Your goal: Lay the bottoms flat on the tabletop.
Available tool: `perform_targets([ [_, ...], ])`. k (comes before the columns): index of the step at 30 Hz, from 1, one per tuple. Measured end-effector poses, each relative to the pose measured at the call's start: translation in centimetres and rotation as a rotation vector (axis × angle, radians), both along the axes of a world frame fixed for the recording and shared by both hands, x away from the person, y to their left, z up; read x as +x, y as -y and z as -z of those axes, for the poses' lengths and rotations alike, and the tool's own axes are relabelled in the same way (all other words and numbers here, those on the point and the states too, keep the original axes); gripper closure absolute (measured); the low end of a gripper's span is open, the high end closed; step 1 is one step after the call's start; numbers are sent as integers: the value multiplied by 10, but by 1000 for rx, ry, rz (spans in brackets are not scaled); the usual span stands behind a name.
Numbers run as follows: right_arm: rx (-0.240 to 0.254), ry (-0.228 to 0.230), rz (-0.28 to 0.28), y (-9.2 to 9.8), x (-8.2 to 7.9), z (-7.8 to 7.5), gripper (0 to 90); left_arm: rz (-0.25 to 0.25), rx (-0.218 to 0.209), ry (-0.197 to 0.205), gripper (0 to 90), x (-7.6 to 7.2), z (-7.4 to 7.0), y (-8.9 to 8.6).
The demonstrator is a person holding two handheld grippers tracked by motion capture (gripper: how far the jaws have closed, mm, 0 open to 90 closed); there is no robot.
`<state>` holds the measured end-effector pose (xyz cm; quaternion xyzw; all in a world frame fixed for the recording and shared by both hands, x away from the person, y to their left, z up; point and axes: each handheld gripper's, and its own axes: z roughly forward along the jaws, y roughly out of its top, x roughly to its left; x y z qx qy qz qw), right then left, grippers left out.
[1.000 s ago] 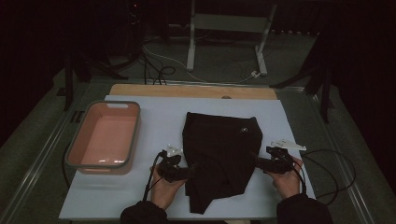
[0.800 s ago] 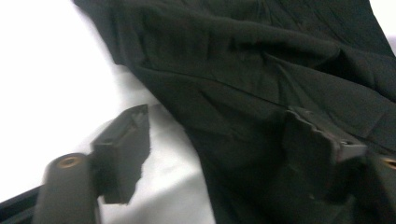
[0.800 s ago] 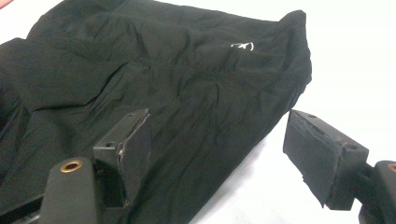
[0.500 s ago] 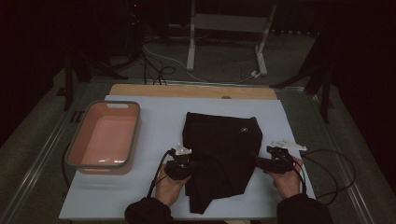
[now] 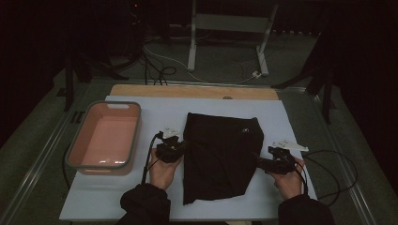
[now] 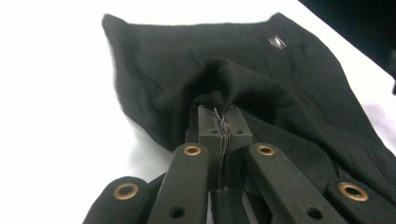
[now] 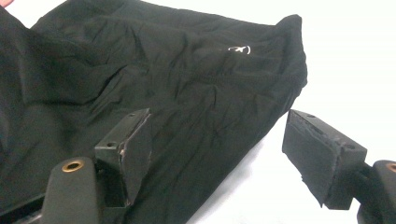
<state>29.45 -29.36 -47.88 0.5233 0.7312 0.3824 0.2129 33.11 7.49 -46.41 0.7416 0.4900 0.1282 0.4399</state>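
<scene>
A black garment (image 5: pixel 220 154) with a small white logo lies spread on the white table (image 5: pixel 155 110). My left gripper (image 5: pixel 180 149) is at the garment's left edge. In the left gripper view (image 6: pixel 224 116) the jaws stand pressed together on a pinched fold of the black fabric (image 6: pixel 280 93), which rises off the table in a small peak. My right gripper (image 5: pixel 260 163) is at the garment's right edge. In the right gripper view (image 7: pixel 223 137) its jaws stand wide apart, one pad over the cloth (image 7: pixel 187 93) and one over bare table, gripping nothing.
A pink bin (image 5: pixel 70 154) with a grey rim stands at the left of the table. A wooden strip (image 5: pixel 187 91) runs along the far edge. Cables (image 5: pixel 328 173) trail from both grippers. Beyond the table are a dark floor and a metal stand.
My left gripper slid in to the garment's left edge, closed on the fabric, then moved up and away, lifting a fold. The right gripper has kept still.
</scene>
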Motion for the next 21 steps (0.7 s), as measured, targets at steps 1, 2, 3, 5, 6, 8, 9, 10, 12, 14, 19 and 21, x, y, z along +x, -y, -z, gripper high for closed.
perform_targets([
  [1,0,0,0,0,0,0,244,-10,5,4,894,2,0,-1],
  [2,-1,0,-1,0,0,0,244,-21,4,4,894,5,0,-1],
  [3,-1,0,-1,0,0,0,244,-25,1,-2,891,7,2,-2],
  [5,-2,0,-2,0,0,0,244,-21,1,-11,844,8,4,-2],
  [6,-2,1,-2,0,0,0,244,-10,5,-21,844,6,10,-1],
  [8,0,0,-1,0,0,0,244,4,11,-24,604,2,14,0],
  [9,0,0,-2,1,0,0,244,7,11,-27,553,-1,15,0],
  [10,0,1,-2,0,0,0,244,8,9,-28,515,-3,16,-1],
  [12,1,2,-4,0,0,0,244,9,8,-36,467,-8,18,-3],
  [14,1,2,-5,0,0,0,244,11,11,-44,445,-13,21,-5],
  [19,1,2,-5,0,0,0,244,25,34,-80,435,-27,32,-6],
  [21,2,1,-7,-1,-1,0,244,36,33,-100,436,-33,39,-6],
])
